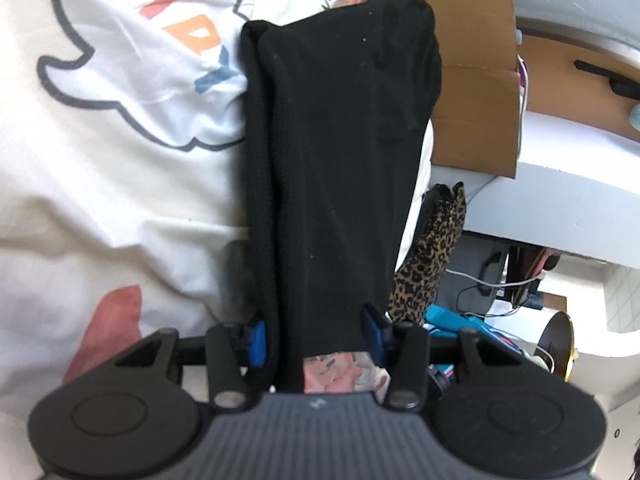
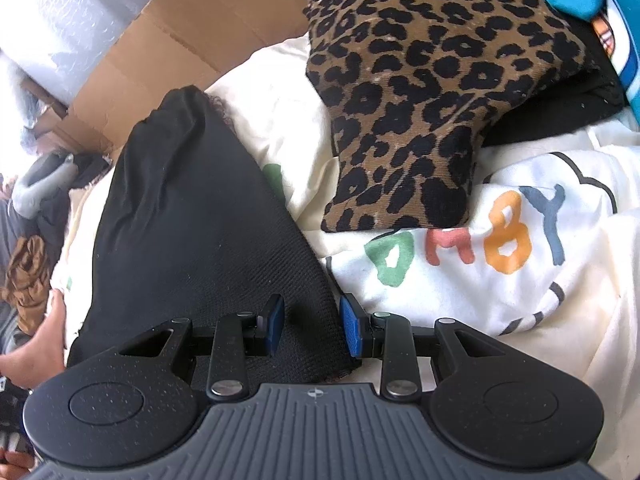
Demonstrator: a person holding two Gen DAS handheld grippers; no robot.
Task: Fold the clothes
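Across the printed sheet (image 2: 520,288), a long black garment (image 1: 336,160) is stretched flat between 2 grippers, left (image 1: 316,338) and right (image 2: 312,328), each part open astride 1 end, seemingly ready for folding.

Bedroom — printed duvet (image 2: 520,288), clothes

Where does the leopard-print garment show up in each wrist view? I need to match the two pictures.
Left wrist view: the leopard-print garment is a narrow strip right of centre, just beyond the right edge of the black garment.
Right wrist view: the leopard-print garment fills the upper centre, lying on the cream printed bedding, right of the black garment.
Shared landmark: the brown cardboard.
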